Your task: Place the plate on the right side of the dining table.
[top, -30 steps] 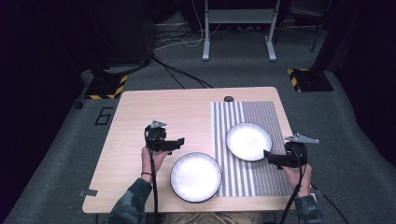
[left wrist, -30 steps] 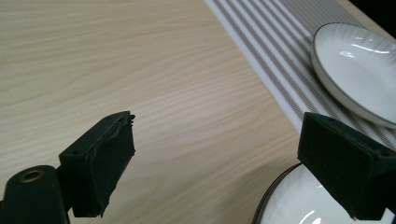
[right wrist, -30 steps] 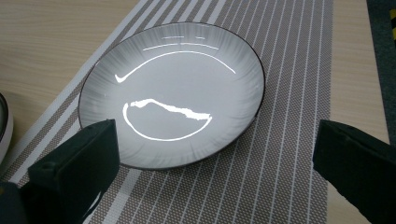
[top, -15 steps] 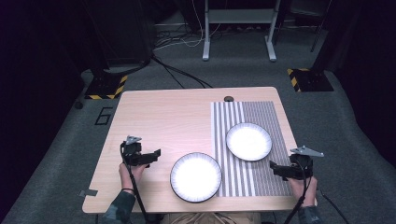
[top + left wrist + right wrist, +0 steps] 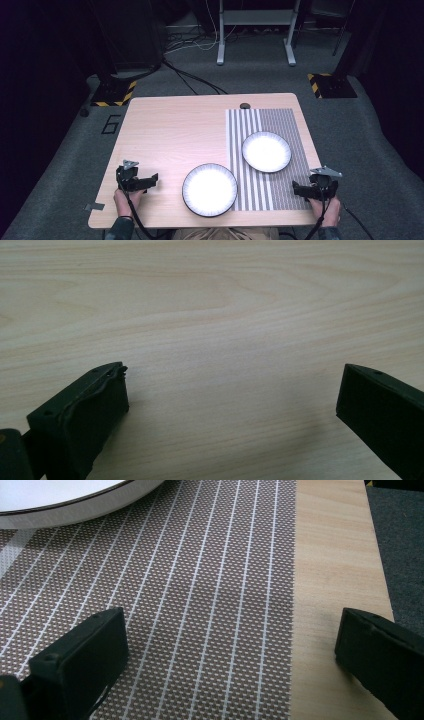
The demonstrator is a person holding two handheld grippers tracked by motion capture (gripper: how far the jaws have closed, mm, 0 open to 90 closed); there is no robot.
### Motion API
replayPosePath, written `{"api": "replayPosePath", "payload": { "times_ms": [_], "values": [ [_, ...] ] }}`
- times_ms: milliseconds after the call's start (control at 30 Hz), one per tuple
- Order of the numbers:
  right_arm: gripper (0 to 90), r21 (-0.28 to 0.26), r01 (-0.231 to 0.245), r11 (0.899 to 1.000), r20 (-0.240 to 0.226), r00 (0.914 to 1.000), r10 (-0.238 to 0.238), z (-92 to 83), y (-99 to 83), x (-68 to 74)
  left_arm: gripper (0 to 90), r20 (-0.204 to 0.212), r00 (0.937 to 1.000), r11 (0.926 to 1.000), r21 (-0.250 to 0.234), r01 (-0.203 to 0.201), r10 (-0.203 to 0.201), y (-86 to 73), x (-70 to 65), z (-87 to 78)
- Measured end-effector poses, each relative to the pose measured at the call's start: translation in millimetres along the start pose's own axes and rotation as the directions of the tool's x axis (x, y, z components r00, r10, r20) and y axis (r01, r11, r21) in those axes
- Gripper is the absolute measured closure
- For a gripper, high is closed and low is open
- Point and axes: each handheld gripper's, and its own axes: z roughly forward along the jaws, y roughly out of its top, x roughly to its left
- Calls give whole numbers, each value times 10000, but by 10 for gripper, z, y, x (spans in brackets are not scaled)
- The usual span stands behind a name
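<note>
now, with both grippers (image 5: 150, 179) (image 5: 299, 190) empty and wide open, rest your hands well apart from both plates (image 5: 209, 189) (image 5: 266, 151).

Two plates (image 5: 210, 189) (image 5: 266, 151) between the tongs (image 5: 154, 178) (image 5: 296, 189)

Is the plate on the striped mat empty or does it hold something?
Empty: the plate on the striped mat shows a bare white inside.
</note>
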Motion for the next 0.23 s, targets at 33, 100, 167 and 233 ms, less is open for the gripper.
{"api": "replayPosePath", "payload": {
  "times_ms": [33, 100, 167, 233],
  "values": [
    [0, -24, 31, 10000, -22, 10000, -31, 1, -3, -2, 1, -120, 9999, 9999, -110, -68, 67, -8, -11, 11],
    [0, -134, 108, 9999, -77, 9999, -109, 4, -13, -10, 1, -381, 9985, 9993, 2, -382, 382, -23, -34, 16],
    [0, -198, 92, 9998, -60, 9999, -93, 1, -25, -8, 0, -439, 9981, 9990, 34, -442, 443, -26, -44, 17],
    [0, -204, 94, 9997, -61, 9999, -95, 2, -25, -9, 0, -443, 9980, 9990, 22, -446, 447, -26, -44, 18]
  ]
}}
